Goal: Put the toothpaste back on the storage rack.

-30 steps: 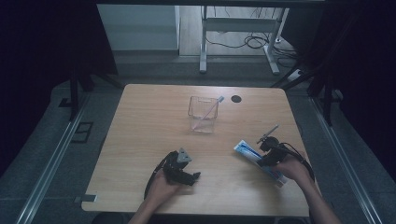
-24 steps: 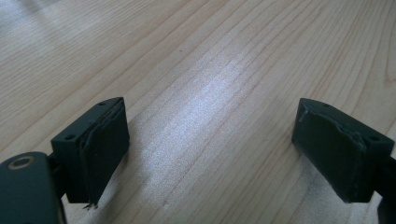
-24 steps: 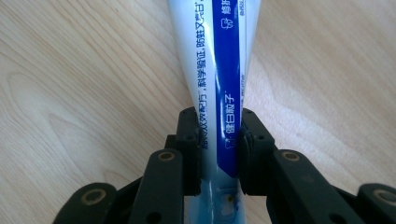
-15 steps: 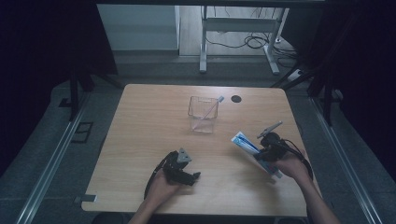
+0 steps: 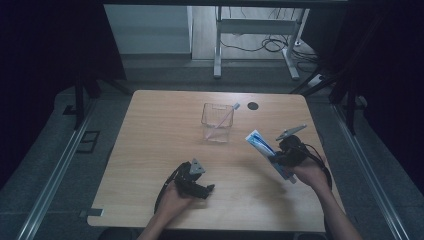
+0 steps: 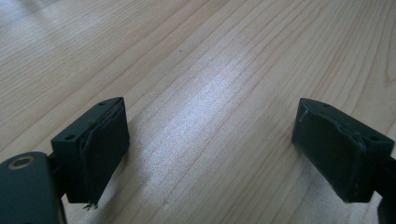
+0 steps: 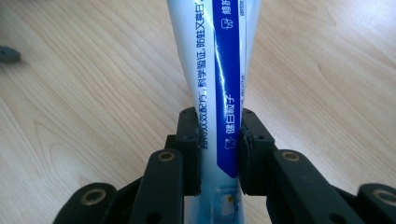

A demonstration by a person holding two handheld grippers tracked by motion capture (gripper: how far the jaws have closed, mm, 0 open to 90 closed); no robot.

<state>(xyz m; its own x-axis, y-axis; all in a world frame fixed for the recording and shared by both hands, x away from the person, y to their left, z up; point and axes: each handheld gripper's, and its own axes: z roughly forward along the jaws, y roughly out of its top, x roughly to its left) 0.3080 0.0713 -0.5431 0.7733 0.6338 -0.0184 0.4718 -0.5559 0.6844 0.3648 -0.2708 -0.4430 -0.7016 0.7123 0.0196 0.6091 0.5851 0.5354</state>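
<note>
One toothpaste tube [image 7: 219, 84] is clamped in the right tongs [image 5: 281, 159], lifted tilted above the table [image 5: 150, 150] near the clear cup [image 5: 217, 122]. Left tongs [image 5: 207, 189] rest apart, empty. Next move, I judge: carry the tube over the cup's mouth, tip it upright, lower it.

Two hand-held grippers, both matte black. The left gripper [image 5: 200, 187] carries a small grey three-cornered plate on top, and a thin black cable curves away behind it. Seen close, its two jaws end in blocky black pads [image 6: 100, 144] with small screw holes near the outer corners; the pad lining is slightly frayed along one edge. The right gripper [image 5: 282, 157] also has a grey plate above it and a black cable looping behind. Its jaws sit on flat black link arms, each joined by round metal-ringed pivot pins. The person's forearms are bare, with no sleeves visible.
</note>
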